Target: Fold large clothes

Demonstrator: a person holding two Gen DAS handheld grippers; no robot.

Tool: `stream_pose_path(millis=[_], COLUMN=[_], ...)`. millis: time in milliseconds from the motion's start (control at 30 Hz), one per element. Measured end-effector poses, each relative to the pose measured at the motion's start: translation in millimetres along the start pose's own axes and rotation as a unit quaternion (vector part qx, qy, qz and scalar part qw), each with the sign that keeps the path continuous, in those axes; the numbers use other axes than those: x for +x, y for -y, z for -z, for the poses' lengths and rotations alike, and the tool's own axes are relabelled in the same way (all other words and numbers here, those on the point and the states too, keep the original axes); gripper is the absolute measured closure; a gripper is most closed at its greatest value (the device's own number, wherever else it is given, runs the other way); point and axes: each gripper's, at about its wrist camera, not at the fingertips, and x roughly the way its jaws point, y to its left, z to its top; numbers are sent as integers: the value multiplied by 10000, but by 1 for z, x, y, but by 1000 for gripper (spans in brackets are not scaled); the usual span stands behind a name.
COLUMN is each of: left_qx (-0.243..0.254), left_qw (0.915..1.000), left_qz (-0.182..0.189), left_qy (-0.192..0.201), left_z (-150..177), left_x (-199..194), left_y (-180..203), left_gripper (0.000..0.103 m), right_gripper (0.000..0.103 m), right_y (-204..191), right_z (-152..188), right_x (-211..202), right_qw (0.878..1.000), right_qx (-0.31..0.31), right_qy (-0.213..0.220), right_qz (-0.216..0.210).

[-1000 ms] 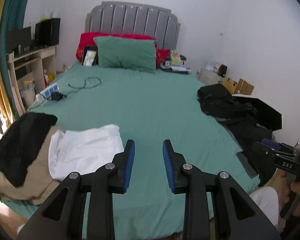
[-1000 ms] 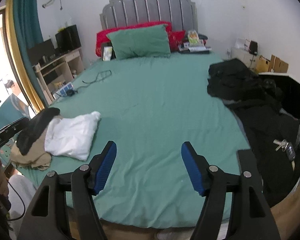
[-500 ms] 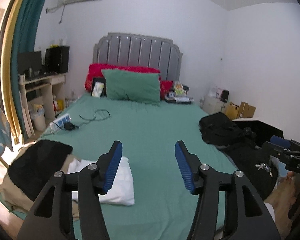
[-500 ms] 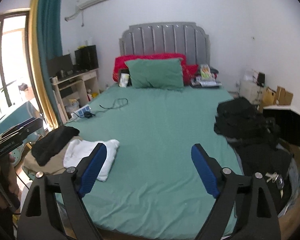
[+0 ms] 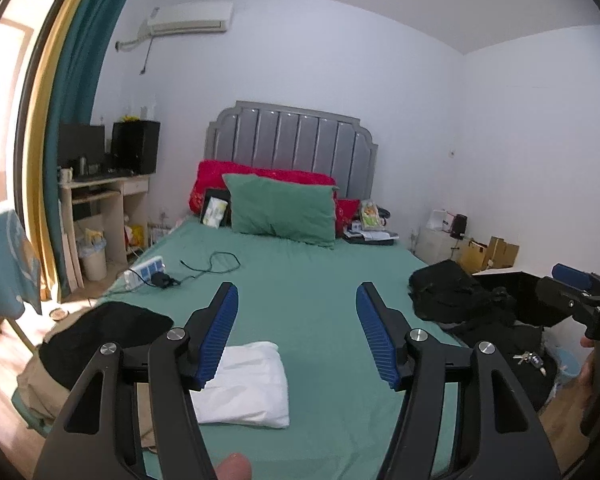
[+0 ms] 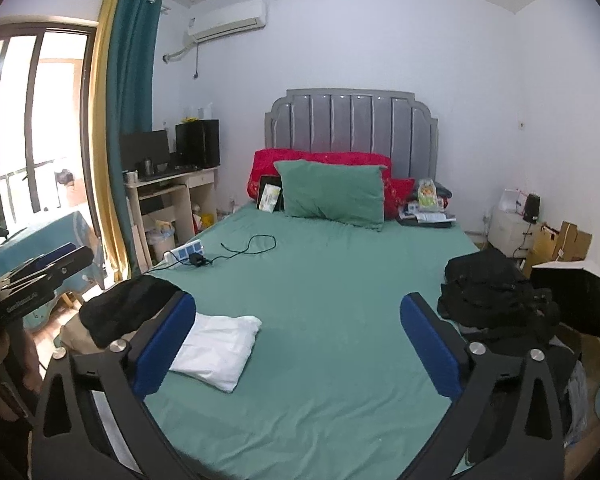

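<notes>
You're holding both grippers, left [image 5: 298, 316] & right [image 6: 298, 340], above the bed's [image 6: 340, 280] foot edge, jaws released, grasping nothing. Black clothes [image 6: 488, 292] are lying at the bed's right edge. Next step, prob: reaching over, pinching one.

The black clothes pile [image 6: 496, 300] is partly cut off by the right finger; small things beside it (maybe keys [image 5: 530, 358]) are too small to tell.

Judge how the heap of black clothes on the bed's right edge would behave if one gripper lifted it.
The heap of black clothes looks crumpled and soft, so it would probably sag and unravel. It seems to be several layers, likely bulky for one pinch. Part overhangs the green bed, so it may slide off.
</notes>
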Motion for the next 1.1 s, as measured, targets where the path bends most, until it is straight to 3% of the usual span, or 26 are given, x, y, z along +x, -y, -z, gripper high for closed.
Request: stream_pose_path(millis=[167, 400, 600, 1100], left_qx=[-16, -43, -62, -131], left_qw=[10000, 9996, 9994, 9985], left_qz=[-36, -179, -10, -214], left_qy=[44, -195, -332, -492], left_z=[7, 17, 26, 34], left_x=[0, 15, 25, 39], left_y=[-5, -14, -11, -9], left_gripper=[19, 18, 18, 18], right_gripper=[1, 1, 1, 1], right_y=[-8, -17, -17, -6], right_z=[7, 19, 26, 34], right_x=[14, 32, 49, 61], right_qw=[9998, 9990, 9986, 9979], right_qx=[19, -79, -39, 110], right_qy=[-102, -93, -325, -493], right_qz=[-189, -431, -421, -410])
